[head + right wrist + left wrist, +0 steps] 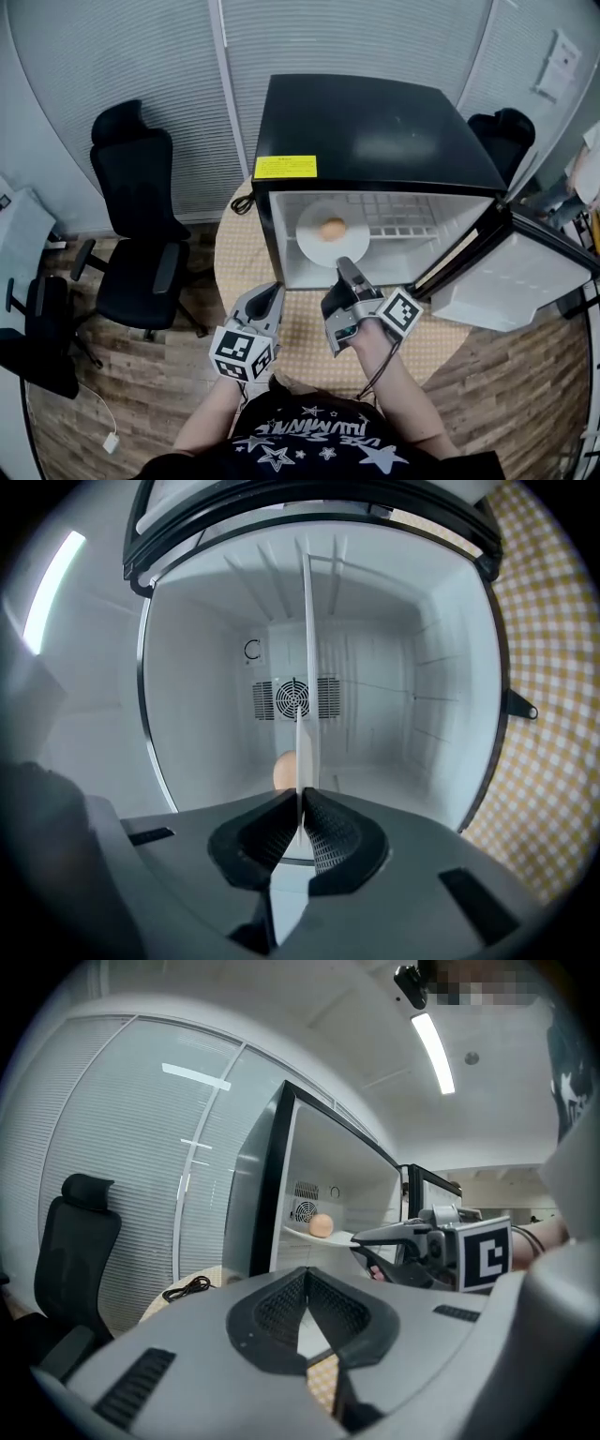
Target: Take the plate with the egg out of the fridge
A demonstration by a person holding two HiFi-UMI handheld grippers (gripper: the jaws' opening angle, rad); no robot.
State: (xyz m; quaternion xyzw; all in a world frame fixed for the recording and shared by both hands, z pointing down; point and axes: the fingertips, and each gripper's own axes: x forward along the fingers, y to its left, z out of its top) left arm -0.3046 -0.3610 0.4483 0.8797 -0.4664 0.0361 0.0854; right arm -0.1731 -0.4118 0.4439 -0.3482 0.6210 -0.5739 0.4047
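Mini fridge point(375, 131) is seen on the round checked table point(309, 347), with its door point(520, 281) swung open to the right. The white plate point(314, 251) is inside the compartment, toward its left side, and the egg point(332, 228) rests on it near the middle. The right gripper point(345, 265) is reached into the opening. In the right gripper view its jaws are pinched on the plate's near rim, which is seen edge-on between the pads with the egg just behind. The left gripper point(274, 292) is held over the table in front of the fridge, to the left of the right one. Its jaws are pressed together with nothing between them. The step is judged to be: grasp made, pull-out not yet done. Next, a straight pull back through the opening is called for, with the plate kept flat, since the egg is loose and can be expected to roll off on any tilt. A one-sided rim pinch is judged marginal, so support under the rim from the left gripper could be considered once the plate is out of the fridge.
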